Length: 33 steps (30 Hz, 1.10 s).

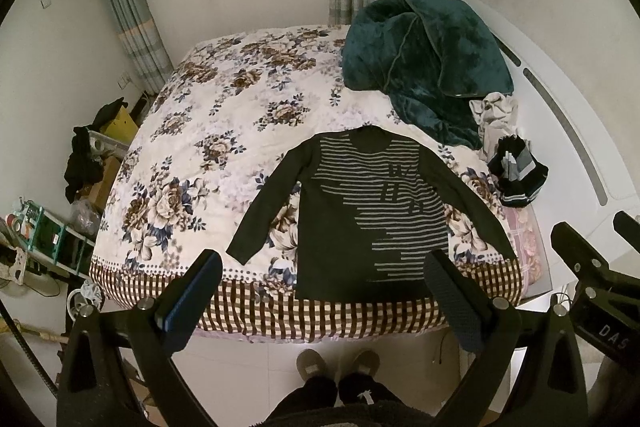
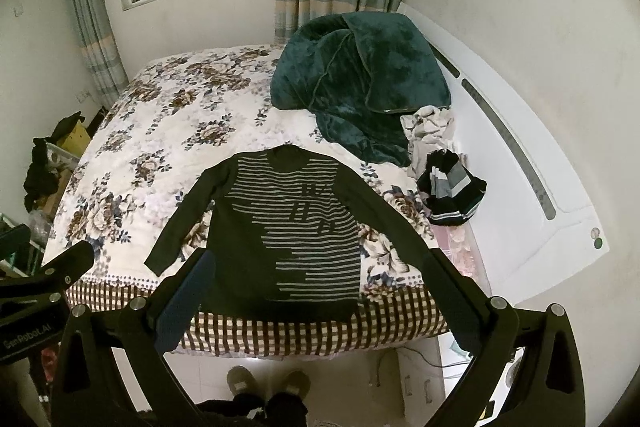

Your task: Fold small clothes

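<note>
On the near edge of the bed (image 1: 168, 131), a dark long-sleeved sweater (image 1: 360, 211) with grey stripes lies spread flat, face up, collar toward the far side and hem at the checked border of the floral bedspread. Both sleeves are stretched outward and no part of it is turned over itself, so by my reading the folding of this garment has not yet begun. The left claw (image 1: 324, 287) hangs above the hem with its jaws spread wide and nothing between them; the right claw (image 2: 320, 287) is likewise released and empty, held above the lower part of the sweater and not touching it. To the right of the sweater, near the bed's white headboard, a crumpled pale garment (image 2: 428, 131) and a bundled dark striped garment (image 2: 452, 191) sit in a heap beside a rumpled teal blanket (image 2: 360, 79); they look unfolded, so they likely remain to be done as well. I see no finished, folded pieces anywhere in either view.
</note>
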Each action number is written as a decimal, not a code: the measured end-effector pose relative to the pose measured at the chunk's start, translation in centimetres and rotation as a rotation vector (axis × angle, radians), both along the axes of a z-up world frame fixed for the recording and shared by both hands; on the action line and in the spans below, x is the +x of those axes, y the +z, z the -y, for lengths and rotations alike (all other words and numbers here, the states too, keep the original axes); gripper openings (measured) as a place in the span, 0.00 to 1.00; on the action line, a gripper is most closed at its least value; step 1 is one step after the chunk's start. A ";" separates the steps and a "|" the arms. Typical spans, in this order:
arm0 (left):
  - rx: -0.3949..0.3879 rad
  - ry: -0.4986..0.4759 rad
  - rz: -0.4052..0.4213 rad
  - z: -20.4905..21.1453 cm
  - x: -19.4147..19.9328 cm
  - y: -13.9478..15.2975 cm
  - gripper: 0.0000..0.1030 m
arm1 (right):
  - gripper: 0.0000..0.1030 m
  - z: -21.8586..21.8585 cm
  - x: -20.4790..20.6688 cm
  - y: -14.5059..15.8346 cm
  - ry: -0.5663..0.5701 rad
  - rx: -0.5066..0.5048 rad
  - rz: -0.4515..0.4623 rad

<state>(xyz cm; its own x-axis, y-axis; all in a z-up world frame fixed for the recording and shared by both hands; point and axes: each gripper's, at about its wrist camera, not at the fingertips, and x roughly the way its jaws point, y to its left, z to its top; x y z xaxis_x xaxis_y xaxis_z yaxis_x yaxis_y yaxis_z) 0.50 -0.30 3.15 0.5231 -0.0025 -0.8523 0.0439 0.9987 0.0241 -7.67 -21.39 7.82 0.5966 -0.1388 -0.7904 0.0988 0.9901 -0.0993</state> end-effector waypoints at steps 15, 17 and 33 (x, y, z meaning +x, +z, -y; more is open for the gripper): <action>-0.003 0.000 0.004 0.0 0.2 0.3 1.00 | 1.00 -0.2 0.2 0.2 0.005 -0.002 0.006; -0.003 0.000 0.005 0.0 0.1 0.2 1.00 | 1.00 -0.2 0.2 0.2 0.005 -0.002 0.005; -0.004 0.001 0.011 0.1 0.1 0.3 1.00 | 1.00 -0.2 0.6 0.5 0.005 -0.001 0.010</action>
